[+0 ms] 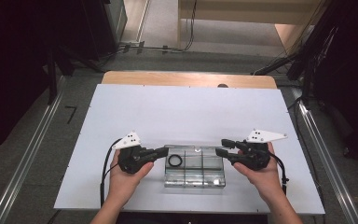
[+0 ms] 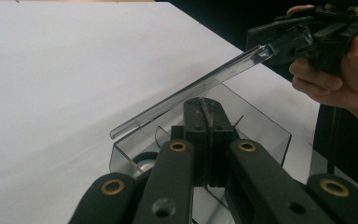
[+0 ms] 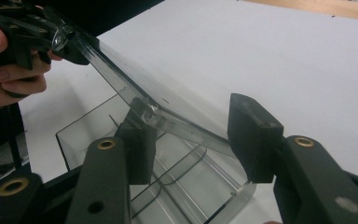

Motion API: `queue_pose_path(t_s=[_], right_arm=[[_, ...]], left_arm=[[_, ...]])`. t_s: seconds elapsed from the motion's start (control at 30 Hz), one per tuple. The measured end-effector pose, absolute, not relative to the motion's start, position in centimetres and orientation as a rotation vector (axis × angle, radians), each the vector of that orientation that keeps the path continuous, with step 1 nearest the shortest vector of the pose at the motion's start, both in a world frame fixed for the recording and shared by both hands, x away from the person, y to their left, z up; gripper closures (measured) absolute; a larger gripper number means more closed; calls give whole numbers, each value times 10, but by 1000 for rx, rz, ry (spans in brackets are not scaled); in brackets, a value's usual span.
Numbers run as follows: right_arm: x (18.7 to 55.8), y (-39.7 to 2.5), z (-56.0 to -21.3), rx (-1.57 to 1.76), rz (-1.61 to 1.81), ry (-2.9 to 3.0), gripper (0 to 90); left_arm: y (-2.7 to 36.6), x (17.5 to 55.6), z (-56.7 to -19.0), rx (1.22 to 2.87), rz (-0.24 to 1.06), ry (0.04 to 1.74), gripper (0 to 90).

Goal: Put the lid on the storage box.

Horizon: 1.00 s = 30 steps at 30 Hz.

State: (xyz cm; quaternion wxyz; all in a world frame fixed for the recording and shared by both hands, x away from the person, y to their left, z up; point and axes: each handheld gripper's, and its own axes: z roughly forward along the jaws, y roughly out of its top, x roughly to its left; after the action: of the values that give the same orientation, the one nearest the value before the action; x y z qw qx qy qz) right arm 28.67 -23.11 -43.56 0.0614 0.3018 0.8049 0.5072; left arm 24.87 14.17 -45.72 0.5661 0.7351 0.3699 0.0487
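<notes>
A clear plastic compartment box [image 1: 195,179] lies on the white table near its front edge. Its clear lid [image 2: 191,91] is tilted up from the box. My left gripper [image 2: 208,116] is shut on the lid's left end, as the right gripper view shows [image 3: 58,39]. My right gripper [image 3: 196,123] is open, its jaws standing either side of the lid's [image 3: 135,79] right end without clamping it. In the high view the left gripper [image 1: 165,150] and right gripper [image 1: 221,147] sit at the box's two ends. A black ring [image 1: 175,161] lies in a left compartment.
The white table top [image 1: 168,112] stretches far beyond the box, with a wooden strip [image 1: 186,78] along its back edge. Dark stands and cables [image 1: 135,46] line the floor around the table. Thin dividers [image 3: 177,163] split the box inside.
</notes>
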Motion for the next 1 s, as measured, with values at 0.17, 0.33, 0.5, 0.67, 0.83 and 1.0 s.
queue_pose_path(t_s=[0.17,0.33,0.5,0.67,0.83,1.0], right_arm=[[284,-238,-436,936,1542,2417,458],[281,-244,-439,970,1529,2409,472],[278,-247,-444,998,1514,2428,534],[273,-248,-447,1025,1506,2441,652],[270,-249,-449,1066,1486,2441,792],[269,-250,-447,1056,1522,2425,878]], left_arm=[[142,249,-457,1730,115,868,898],[142,249,-458,1730,114,868,899],[143,249,-458,1731,114,865,899],[143,249,-458,1731,111,861,899],[143,249,-458,1733,109,858,899],[143,248,-458,1736,105,854,899]])
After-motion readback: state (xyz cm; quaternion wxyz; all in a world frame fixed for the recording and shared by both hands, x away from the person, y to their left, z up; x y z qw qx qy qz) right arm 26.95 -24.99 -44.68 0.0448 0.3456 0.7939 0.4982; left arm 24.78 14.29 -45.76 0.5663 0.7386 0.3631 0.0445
